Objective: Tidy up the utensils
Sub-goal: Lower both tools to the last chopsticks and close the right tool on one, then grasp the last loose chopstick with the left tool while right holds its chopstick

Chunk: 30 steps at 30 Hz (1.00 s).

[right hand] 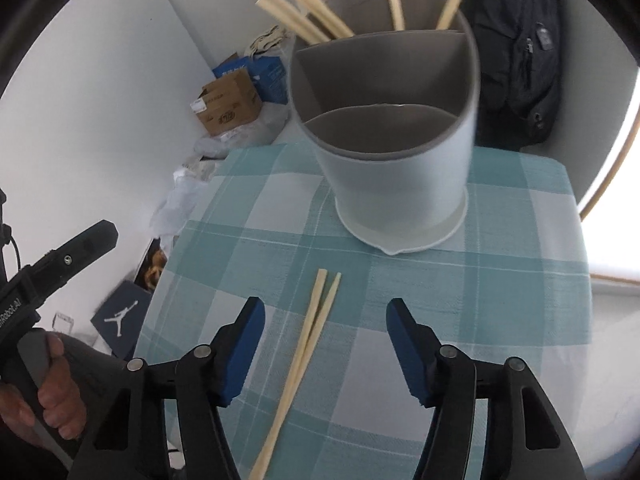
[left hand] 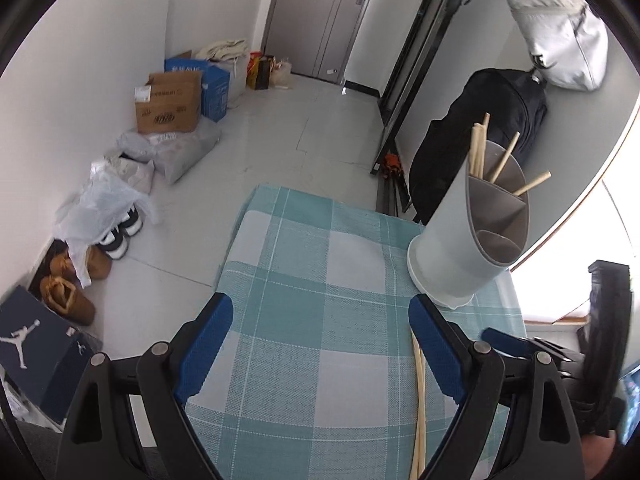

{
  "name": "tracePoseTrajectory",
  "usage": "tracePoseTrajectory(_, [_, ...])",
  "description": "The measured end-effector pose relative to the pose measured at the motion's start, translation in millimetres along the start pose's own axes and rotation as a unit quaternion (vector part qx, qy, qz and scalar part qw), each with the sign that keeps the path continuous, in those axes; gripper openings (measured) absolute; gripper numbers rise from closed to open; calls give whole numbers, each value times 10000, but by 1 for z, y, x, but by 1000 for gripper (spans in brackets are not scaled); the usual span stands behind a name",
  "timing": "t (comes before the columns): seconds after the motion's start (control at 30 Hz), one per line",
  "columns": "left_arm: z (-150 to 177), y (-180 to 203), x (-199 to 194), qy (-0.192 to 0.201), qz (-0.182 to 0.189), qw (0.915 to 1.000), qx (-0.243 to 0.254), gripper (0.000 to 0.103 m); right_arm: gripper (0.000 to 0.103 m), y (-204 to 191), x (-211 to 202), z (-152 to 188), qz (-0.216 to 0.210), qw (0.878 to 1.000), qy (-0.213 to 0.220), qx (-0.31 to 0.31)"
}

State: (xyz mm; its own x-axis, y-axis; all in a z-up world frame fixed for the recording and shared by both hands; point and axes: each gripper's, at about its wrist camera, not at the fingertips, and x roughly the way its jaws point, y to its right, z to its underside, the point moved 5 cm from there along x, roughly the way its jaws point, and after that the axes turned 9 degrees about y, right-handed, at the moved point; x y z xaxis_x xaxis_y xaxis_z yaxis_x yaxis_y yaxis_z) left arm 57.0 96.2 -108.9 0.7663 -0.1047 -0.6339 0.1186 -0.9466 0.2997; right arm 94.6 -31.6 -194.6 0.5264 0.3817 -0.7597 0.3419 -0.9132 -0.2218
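A grey utensil holder (right hand: 394,168) with three compartments stands on the far part of the checked tablecloth (right hand: 500,280); it also shows in the left wrist view (left hand: 468,236). Several wooden chopsticks (right hand: 312,20) stand in its rear compartment. Two loose chopsticks (right hand: 308,344) lie on the cloth in front of the holder, between the jaws of my right gripper (right hand: 324,324), which is open and empty above them. My left gripper (left hand: 320,320) is open and empty over the cloth; the loose chopsticks (left hand: 420,400) lie by its right finger.
The small table's left edge (left hand: 230,248) drops to a floor with cardboard boxes (left hand: 170,102), bags and shoes (left hand: 116,240). A black backpack (left hand: 480,136) hangs behind the holder. A bright window frame lies to the right.
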Motion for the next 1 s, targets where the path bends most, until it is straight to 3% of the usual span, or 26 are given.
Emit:
tracePoseTrajectory(0.13, [1,-9,2,-65,-39,10000,-55,87,50,-19,29,0,6,9985,-315,-446])
tracePoseTrajectory(0.27, [0,-16,5,-154,48,9996,-252,87,34,-19,49,3,114,9963,-644,-551])
tracePoseTrajectory(0.7, [-1,-24,10,-344,152,9981,-496,87,31,-18,62,2,452,9931,-831,-688])
tracePoseTrajectory(0.8, [1,-26,12,-430,138,9974,-568,87,25,-20,63,2,638,9918,-812,-754])
tracePoseTrajectory(0.87, [1,-27,12,-442,112,9972,-585,87,16,-20,66,1,765,9912,-789,-735])
tracePoseTrajectory(1.0, [4,-26,12,-445,15,9978,-490,87,6,-10,63,-1,674,9949,-714,-239])
